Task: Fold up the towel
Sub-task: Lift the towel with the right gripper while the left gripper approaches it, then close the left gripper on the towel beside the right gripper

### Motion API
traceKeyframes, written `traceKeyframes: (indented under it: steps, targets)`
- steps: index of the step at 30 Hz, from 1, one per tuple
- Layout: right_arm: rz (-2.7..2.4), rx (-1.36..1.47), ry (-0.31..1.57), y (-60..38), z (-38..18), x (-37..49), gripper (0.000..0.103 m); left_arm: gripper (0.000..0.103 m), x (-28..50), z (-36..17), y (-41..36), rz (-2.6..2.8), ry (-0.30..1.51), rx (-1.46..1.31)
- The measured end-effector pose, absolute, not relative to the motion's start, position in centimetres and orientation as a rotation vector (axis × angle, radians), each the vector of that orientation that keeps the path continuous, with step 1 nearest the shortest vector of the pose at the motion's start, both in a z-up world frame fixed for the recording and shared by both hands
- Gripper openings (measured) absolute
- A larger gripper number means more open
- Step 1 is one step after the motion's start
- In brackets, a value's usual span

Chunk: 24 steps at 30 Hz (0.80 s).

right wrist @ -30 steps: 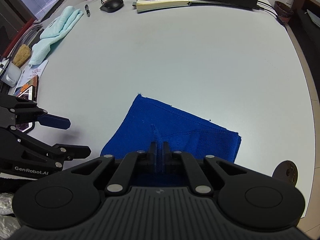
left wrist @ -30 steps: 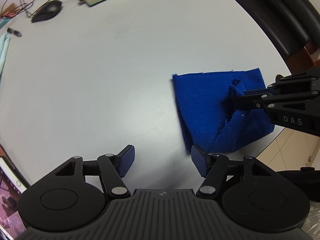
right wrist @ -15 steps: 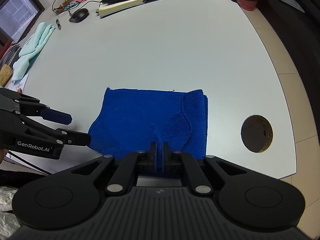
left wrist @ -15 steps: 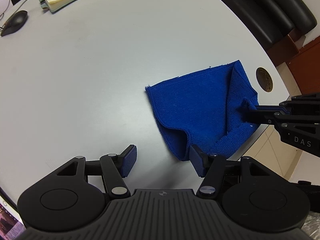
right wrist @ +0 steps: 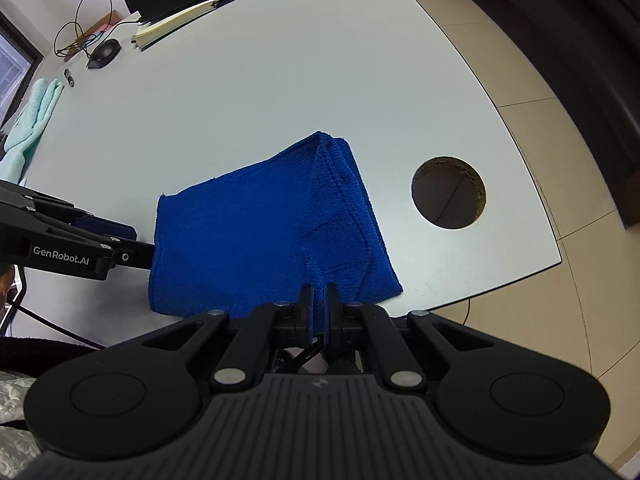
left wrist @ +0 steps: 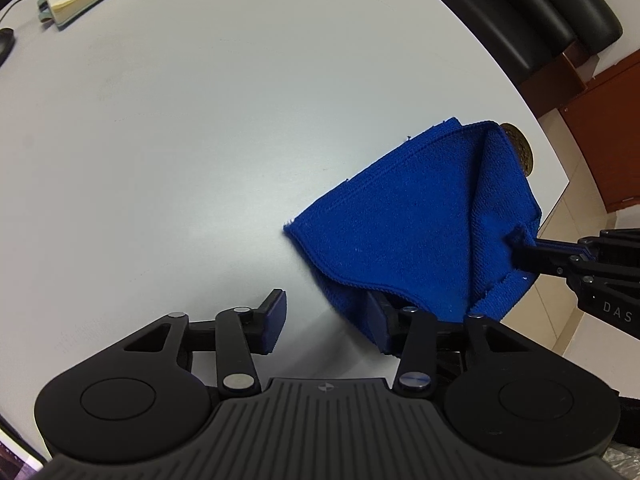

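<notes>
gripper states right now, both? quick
Left gripper: jaws closing, a corner of the blue towel draped over one finger, pads not pressing on it yet.
Right gripper: shut on the blue towel's near edge.

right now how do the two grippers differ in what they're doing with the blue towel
The right gripper is shut on an edge of the blue towel; the left gripper is apart, its jaws closing, nothing pinched between them yet.
The towel's near edge drapes over one finger of the left gripper, while the right gripper grips the opposite side.
Both are black two-finger tools with blue pads, low over the table.
</notes>
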State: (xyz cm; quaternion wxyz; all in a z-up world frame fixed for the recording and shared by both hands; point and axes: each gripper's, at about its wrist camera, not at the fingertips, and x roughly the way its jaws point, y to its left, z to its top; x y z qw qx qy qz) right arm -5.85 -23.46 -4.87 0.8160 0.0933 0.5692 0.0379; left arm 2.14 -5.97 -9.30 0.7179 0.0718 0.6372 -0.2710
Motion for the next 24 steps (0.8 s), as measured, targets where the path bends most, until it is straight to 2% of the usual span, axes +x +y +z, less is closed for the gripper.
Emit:
traceKeyframes:
  steps: [1, 4, 16, 24]
  targets:
    - [0.075, 0.206, 1.214, -23.7, -4.9, -6.0, 0.005, 0.028, 2.1, -9.6, -6.2, -0.602, 1.411, 0.177]
    - [0.062, 0.218, 1.217, -24.4, -5.0, -6.3, 0.005, 0.025, 2.3, -10.0, -6.0, -0.607, 1.428, 0.201]
    - [0.045, 0.261, 1.222, -26.7, -5.8, -7.6, 0.005, 0.025, 3.0, -9.7, -7.3, -0.645, 1.461, 0.064]
    - [0.066, 0.269, 1.219, -27.7, -6.1, -7.7, 0.005, 0.025, 2.6, -8.1, -5.4, -0.636, 1.458, -0.034]
